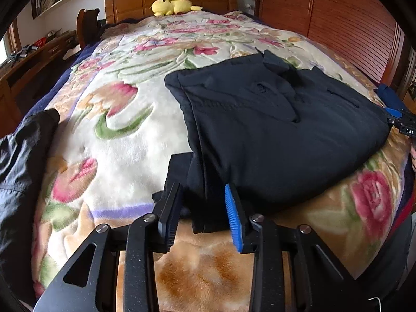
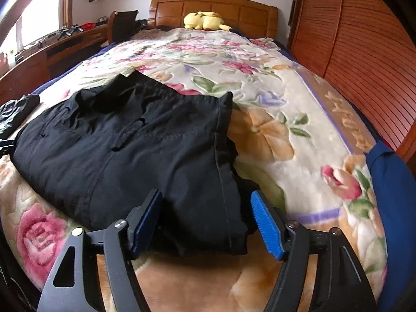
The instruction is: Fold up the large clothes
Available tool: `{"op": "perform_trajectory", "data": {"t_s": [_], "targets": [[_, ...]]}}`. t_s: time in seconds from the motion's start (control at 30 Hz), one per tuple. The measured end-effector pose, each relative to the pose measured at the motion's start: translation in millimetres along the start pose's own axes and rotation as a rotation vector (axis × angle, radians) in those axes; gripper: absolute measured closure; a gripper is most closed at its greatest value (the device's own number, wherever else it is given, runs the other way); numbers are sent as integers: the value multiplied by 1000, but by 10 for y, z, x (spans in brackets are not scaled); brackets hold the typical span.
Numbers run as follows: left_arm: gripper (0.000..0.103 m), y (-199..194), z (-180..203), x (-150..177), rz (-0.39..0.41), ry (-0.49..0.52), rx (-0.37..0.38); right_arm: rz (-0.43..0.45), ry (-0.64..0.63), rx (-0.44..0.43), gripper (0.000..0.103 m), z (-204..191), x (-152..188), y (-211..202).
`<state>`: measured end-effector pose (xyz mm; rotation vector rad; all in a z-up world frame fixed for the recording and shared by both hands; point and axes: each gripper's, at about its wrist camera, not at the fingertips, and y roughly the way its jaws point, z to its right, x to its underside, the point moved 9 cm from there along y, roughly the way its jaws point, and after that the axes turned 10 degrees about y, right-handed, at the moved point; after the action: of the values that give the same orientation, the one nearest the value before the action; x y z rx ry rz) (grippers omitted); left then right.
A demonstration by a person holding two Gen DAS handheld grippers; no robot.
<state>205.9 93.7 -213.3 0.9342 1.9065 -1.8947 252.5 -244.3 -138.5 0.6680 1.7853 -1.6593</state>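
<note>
Left wrist, folded trousers (image 1: 273, 130), waistband far

The bed (image 1: 124, 135) lies bare across its middle and up to the headboard edge, where only a yellow plush toy (image 1: 174, 5) sits, while folded black trousers (image 1: 273, 130) fill the near edge, dark clothing (image 1: 20, 156) crowds the left edge and a blue garment (image 2: 390, 195) the right.
</note>
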Motion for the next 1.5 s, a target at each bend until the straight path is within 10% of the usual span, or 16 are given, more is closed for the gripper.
{"op": "perform_trajectory", "data": {"t_s": [0.47, 0.6, 0.87, 1.5], "targets": [[69, 111, -4, 58, 6, -46, 24, -127, 78, -69, 20, 44, 187, 430], [84, 110, 26, 68, 16, -57, 78, -148, 77, -89, 21, 35, 195, 465], [98, -98, 78, -17, 69, -45, 66, -135, 22, -164, 73, -84, 141, 333], [99, -755, 400, 377, 115, -14, 76, -114, -15, -188, 70, 131, 436, -489]]}}
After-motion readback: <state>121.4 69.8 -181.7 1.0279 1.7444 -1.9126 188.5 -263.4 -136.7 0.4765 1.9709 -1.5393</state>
